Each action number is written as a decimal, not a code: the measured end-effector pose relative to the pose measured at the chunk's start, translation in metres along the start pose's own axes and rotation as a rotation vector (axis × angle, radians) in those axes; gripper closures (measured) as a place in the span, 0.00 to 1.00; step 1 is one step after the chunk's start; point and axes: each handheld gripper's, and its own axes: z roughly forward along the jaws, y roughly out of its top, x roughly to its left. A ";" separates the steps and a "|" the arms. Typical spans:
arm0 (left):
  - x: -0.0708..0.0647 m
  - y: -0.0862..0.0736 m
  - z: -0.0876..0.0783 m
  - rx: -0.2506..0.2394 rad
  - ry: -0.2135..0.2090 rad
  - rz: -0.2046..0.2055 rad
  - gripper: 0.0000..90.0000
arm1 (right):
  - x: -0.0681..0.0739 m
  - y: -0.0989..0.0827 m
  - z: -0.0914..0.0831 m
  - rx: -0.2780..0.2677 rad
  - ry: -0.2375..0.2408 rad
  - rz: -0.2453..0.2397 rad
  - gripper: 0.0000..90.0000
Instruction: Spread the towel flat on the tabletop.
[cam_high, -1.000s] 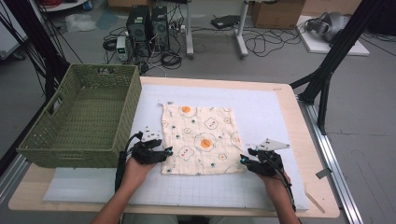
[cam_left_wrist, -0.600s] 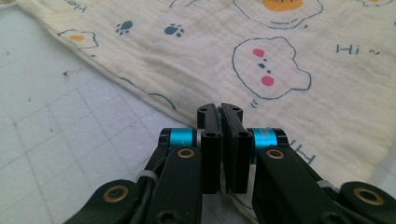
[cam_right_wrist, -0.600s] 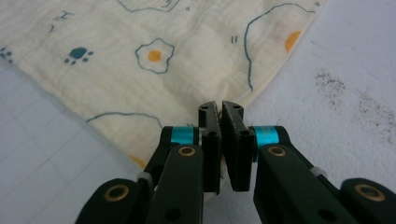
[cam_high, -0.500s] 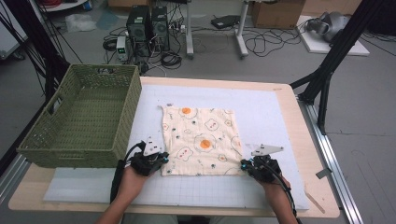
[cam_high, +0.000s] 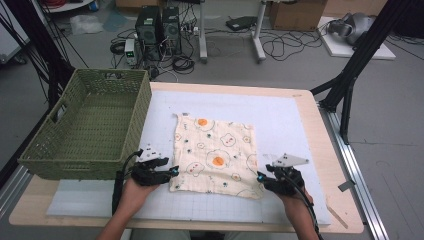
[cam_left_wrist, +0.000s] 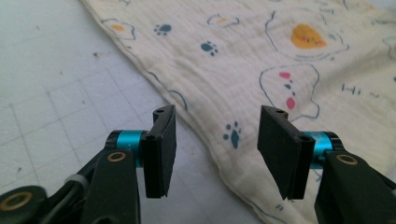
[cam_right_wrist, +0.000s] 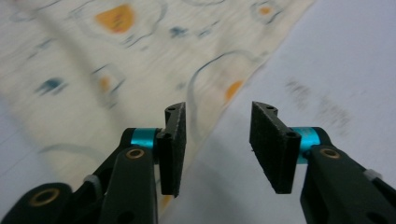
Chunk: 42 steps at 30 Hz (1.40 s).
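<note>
A cream cloth (cam_high: 215, 152) printed with fried eggs and paw marks lies flat on the white mat (cam_high: 280, 110). My left gripper (cam_high: 172, 172) sits at the cloth's near left corner. In the left gripper view its jaws (cam_left_wrist: 215, 140) stand apart over the cloth's (cam_left_wrist: 261, 56) edge and grip nothing; they have just been opening. My right gripper (cam_high: 260, 179) is at the near right corner. In the right gripper view the right gripper (cam_right_wrist: 217, 140) stands open above the hem of the cloth (cam_right_wrist: 116, 60), its pads bare; these jaws have just been opening too.
A green woven basket (cam_high: 75, 160) stands at the table's left, close beside the left hand. The wooden table edge (cam_high: 320, 125) borders the mat on the right. Computers, cables and black stand legs are on the floor beyond the table.
Both hands have drawn slightly toward the near edge, and the cloth's near edge has come a little with them.
</note>
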 end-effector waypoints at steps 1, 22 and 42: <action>0.001 0.000 0.000 -0.008 0.000 -0.008 0.51 | -0.006 0.005 0.007 -0.006 -0.015 0.011 0.59; 0.001 -0.003 0.007 -0.009 0.008 -0.011 0.49 | -0.049 0.057 0.090 0.030 -0.227 0.088 0.74; -0.002 0.001 0.008 -0.057 0.003 0.004 0.52 | 0.010 -0.006 0.022 -0.021 0.092 -0.041 0.79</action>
